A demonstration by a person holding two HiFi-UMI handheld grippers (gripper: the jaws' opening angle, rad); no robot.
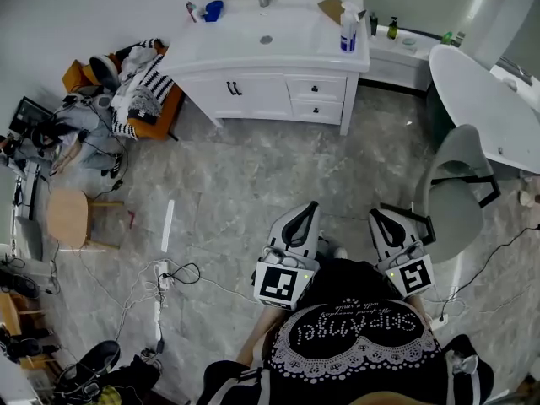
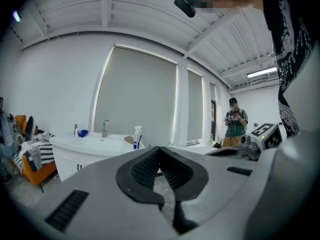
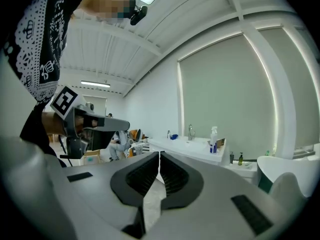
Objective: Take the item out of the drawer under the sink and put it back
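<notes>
The white sink cabinet (image 1: 253, 87) stands across the room at the top of the head view, with two small closed drawers (image 1: 316, 89) on its right side. No item from a drawer is visible. Both grippers are held low in front of the person, far from the cabinet. My left gripper (image 1: 308, 209) is shut with nothing between its jaws, and its own view shows the tips (image 2: 160, 149) meeting. My right gripper (image 1: 377, 218) is also shut and empty (image 3: 159, 154). The cabinet (image 2: 75, 151) appears in the distance in the left gripper view and again (image 3: 195, 149) in the right gripper view.
A spray bottle (image 1: 348, 30) stands on the counter by the basin. A grey chair (image 1: 456, 192) and a white tub (image 1: 489, 99) are on the right. An orange chair heaped with clothes (image 1: 139, 91), a wooden stool (image 1: 72, 218) and floor cables (image 1: 160, 277) lie left. A person (image 2: 235, 126) stands far off.
</notes>
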